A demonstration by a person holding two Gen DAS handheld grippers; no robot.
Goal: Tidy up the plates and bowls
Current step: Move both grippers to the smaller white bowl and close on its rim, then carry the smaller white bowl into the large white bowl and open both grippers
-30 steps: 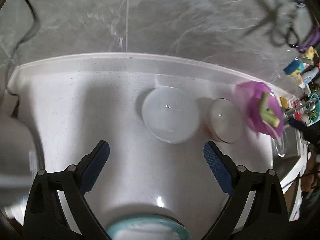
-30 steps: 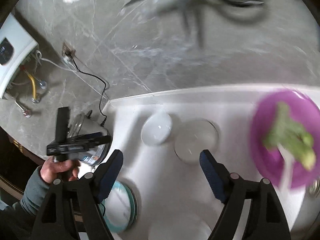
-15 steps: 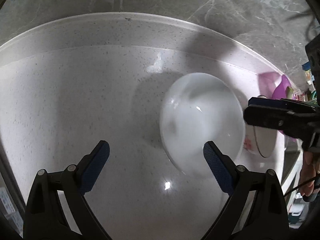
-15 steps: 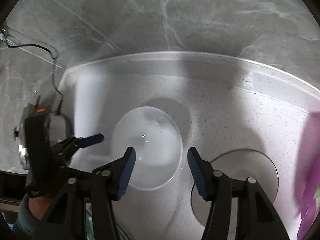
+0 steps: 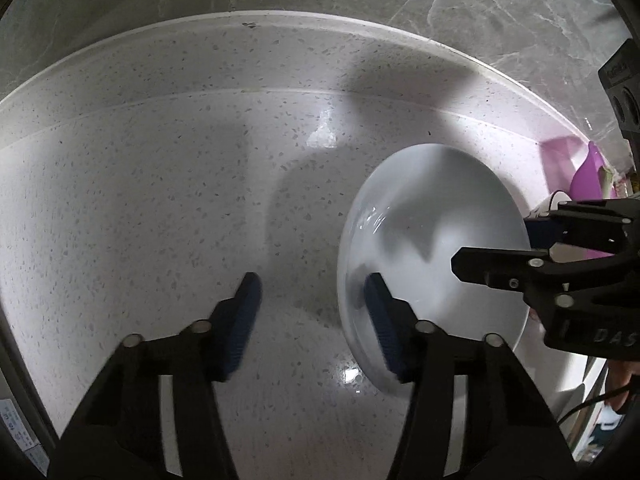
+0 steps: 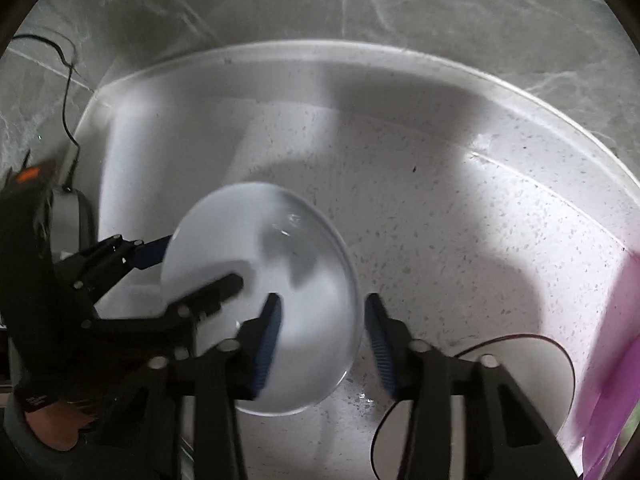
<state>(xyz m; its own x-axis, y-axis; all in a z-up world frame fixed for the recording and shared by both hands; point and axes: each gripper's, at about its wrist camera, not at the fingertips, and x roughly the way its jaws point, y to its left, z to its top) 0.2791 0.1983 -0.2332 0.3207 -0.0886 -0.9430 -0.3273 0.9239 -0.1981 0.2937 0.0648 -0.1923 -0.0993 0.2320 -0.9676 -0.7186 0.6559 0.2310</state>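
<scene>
Left wrist view, bowl: the white bowl (image 5: 432, 256) sits on the speckled white counter (image 5: 160, 200), near its back edge.
Left gripper: the left gripper (image 5: 312, 320) straddles the bowl's near rim, one finger inside, one outside; jaws closing, pads not yet pressing.
Right gripper: the right gripper (image 6: 320, 340) straddles the opposite rim the same way; jaws closing, not clamped.
Neighbours: a clear glass dish (image 6: 516, 364) lies just beside the bowl; a purple plate (image 6: 616, 392) further right.
Backdrop: grey marble wall (image 6: 400, 0).
</scene>
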